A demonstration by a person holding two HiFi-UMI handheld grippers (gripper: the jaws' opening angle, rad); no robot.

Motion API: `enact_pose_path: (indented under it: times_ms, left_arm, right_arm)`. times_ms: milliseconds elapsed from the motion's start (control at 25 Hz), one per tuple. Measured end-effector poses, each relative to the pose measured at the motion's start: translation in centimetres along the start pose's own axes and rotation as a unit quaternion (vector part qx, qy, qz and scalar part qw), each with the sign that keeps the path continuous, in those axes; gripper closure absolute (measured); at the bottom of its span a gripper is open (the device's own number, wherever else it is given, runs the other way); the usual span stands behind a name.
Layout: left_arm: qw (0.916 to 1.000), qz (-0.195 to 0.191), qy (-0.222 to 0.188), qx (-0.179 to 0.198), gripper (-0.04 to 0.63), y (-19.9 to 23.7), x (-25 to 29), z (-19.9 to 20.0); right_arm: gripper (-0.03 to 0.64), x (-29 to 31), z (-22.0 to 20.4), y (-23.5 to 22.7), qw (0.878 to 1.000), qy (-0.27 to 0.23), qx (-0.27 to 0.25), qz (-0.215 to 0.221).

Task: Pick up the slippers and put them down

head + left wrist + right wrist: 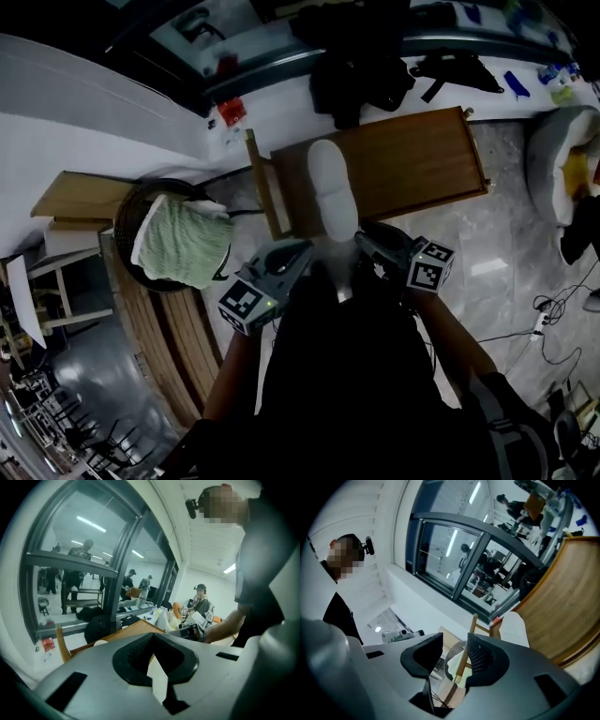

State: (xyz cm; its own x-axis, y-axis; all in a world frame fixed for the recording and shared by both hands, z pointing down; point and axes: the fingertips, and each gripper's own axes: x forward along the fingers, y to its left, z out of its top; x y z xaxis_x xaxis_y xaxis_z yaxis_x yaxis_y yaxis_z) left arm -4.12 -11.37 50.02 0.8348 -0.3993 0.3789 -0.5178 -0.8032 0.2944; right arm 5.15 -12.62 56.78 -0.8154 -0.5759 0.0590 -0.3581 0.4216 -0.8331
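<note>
Head view shows the wooden table (412,159) ahead, with 1 white slipper (333,187) lying flat on its top; a 2nd is not visible. The left gripper (302,253) and right gripper (362,238) hover just short of the slipper's near end, touching nothing. The left jaws are closed together and empty; the right jaws stand partly apart with nothing between them. I judge that the slipper lies free and the pick-up is not begun. The next move calls for easing the parted right jaws over the near edge, then closing.
</note>
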Motion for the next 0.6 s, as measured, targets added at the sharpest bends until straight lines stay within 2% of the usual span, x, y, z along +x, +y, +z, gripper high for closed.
enact_pose_path:
  times_ms: [280, 440, 600]
  left_arm:
    - [0.9974, -0.061, 0.028, -0.024, 0.584, 1.0, 3.0, -2.7]
    - [0.9948, -0.076, 0.036, -0.058, 0.584, 1.6, 4.3, -4.5]
    - [0.9926, -0.089, 0.04, -0.073, 0.584, 1.7, 4.9, -6.0]
  right_arm:
    - [0.431, -0.2, -4.8, -6.3, 0.99, -0.016, 0.116, -0.08]
    - [0.405, -0.5, -8.4, -9.5, 0.978, -0.009, 0.162, -0.133]
    - [0.396, -1.0, -12.3, -12.9, 0.961, 0.019, 0.201, -0.19]
